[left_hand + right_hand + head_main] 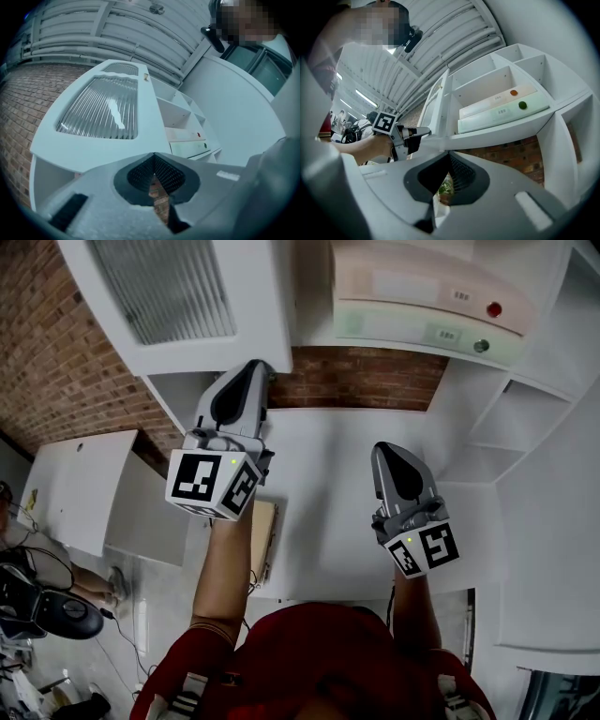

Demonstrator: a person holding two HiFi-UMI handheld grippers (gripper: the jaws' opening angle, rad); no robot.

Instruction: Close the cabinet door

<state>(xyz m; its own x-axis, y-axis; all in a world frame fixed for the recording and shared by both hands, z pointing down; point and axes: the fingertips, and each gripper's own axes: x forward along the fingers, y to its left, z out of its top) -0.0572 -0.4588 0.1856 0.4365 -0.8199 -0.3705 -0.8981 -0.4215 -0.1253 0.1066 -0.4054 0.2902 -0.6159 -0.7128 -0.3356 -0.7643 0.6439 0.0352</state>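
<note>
Two grippers are up in the head view, both aimed at the white cabinet (pixel 525 418). Your left gripper (pixel 255 367) sits high, its tip right under the lower edge of the door (pixel 253 315). The door stands swung wide open at upper left, its ribbed glass (pixel 169 287) facing you. Your right gripper (pixel 384 450) hangs lower and to the right, over a white surface (pixel 319 540), well apart from the door. Up on the shelf lie a pink box (pixel 412 277) and a green box (pixel 394 326), stacked, with brick wall (pixel 56 362) off to the left.

Left gripper view now: your left gripper (pixel 153 154) has its jaws pressed together at the tips. Nothing is between them; only brick shows through the slit below. The door (pixel 93 147) looms just above the tips, and the open shelves with both boxes lie to its right.

Right gripper view: your right gripper (pixel 449 154) is closed too, tips meeting, empty. Beyond it the cabinet (pixel 562 140) opens up, the green box (pixel 501 116) under the pink box (pixel 497 101). The door (pixel 438 101) shows edge-on at left. Your left gripper (pixel 426 133) reaches in beside its bottom corner. Whether it touches, you can't tell from here.
</note>
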